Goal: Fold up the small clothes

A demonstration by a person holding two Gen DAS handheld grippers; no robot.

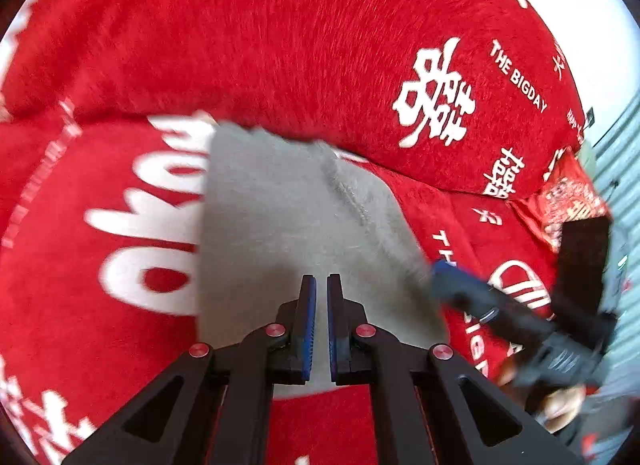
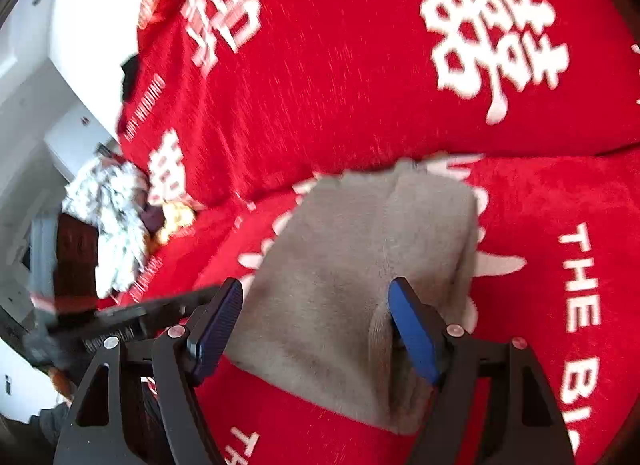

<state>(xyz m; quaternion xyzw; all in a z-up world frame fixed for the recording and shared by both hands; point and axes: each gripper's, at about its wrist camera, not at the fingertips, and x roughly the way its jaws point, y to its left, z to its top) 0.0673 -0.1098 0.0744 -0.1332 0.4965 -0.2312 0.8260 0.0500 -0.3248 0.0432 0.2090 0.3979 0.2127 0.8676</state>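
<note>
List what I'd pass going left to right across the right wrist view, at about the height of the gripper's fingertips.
Dark strap of the left gripper → white patterned cloth pile → right gripper's left finger pad → grey garment → right finger pad → red sofa cover printed THE BIG.

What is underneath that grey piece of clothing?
The grey garment lies on a red cover with white lettering, which shows on every side of it. The part directly beneath the garment is hidden, so anything lying there cannot be seen.
</note>
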